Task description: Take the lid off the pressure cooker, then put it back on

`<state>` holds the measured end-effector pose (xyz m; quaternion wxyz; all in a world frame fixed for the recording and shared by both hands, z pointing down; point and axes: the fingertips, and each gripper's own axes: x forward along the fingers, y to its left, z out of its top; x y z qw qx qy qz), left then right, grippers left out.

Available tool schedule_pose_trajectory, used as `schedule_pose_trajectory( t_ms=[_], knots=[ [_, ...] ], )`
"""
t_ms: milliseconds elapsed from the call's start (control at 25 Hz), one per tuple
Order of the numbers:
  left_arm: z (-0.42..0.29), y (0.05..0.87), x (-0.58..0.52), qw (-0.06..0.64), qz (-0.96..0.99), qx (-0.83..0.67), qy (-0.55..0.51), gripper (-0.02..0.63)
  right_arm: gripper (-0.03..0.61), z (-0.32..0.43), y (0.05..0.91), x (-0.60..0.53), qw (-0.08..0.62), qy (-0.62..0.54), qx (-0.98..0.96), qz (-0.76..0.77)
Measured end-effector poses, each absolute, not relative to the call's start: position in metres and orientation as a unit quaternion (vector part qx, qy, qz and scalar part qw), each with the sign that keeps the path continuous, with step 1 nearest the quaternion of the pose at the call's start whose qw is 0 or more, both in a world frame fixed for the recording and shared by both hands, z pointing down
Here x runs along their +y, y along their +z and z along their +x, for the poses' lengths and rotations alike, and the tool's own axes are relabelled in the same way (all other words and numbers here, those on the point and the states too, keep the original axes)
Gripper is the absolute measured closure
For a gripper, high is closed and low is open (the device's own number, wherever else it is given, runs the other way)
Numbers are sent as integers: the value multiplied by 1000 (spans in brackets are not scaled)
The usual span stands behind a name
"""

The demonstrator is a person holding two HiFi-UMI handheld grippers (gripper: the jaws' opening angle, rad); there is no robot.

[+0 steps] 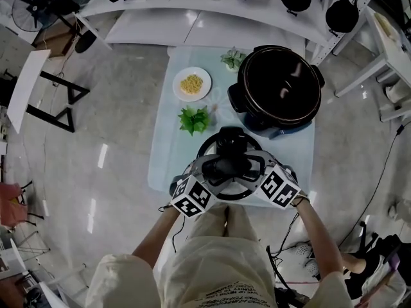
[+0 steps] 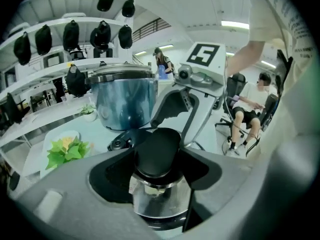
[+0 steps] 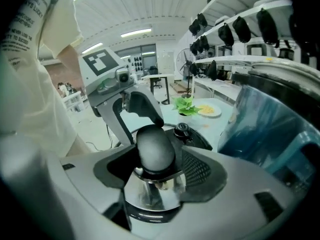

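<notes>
The open pressure cooker pot (image 1: 277, 85) stands at the table's back right, its dark inside showing; it also fills part of both gripper views (image 2: 125, 96) (image 3: 270, 119). The round lid (image 1: 207, 147) is off the pot, over the table's front middle; whether it rests on the table is unclear. My left gripper (image 1: 221, 165) and right gripper (image 1: 243, 164) meet over it from either side, both shut on its black knob (image 2: 159, 151) (image 3: 156, 146). The knob's steel base shows below it between each pair of jaws.
On the pale blue table (image 1: 168, 159) lie a white plate of yellow food (image 1: 191, 84), a bunch of green leaves (image 1: 194, 119) and a small potted plant (image 1: 232, 58). White shelves with black items (image 1: 192, 5) run behind. A person sits on a chair (image 2: 247, 109) far off.
</notes>
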<state>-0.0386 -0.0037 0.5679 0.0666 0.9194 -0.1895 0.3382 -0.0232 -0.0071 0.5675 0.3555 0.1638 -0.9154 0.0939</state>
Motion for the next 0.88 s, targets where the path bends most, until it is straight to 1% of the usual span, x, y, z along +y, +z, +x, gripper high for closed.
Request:
schedule_pose_trajectory(
  t_ms=[160, 240, 280, 360, 440, 480, 600, 720, 880],
  knots=[
    [-44, 542, -7, 110, 925, -236, 275, 327, 312, -15, 545, -12, 303, 123, -917, 229],
    [-48, 526, -11, 119, 925, -262, 248, 341, 347, -11, 534, -14, 278, 128, -917, 255],
    [-51, 518, -13, 119, 924, -276, 236, 366, 367, -10, 527, -15, 262, 131, -918, 267],
    [-58, 505, -17, 117, 920, -304, 218, 439, 407, -8, 513, -16, 230, 138, -919, 290],
    [-67, 493, -21, 116, 915, -330, 202, 493, 465, -5, 499, -18, 202, 141, -917, 314],
    [-71, 488, -22, 118, 912, -342, 194, 514, 501, -3, 492, -20, 190, 140, -915, 326],
    [-84, 475, -25, 125, 903, -372, 174, 557, 551, 3, 472, -24, 153, 136, -909, 362],
    [-95, 465, -25, 129, 898, -388, 160, 577, 563, 8, 454, -26, 120, 135, -904, 388],
    [-107, 453, -27, 122, 896, -401, 149, 584, 571, 13, 440, -29, 104, 123, -897, 411]
  ],
)
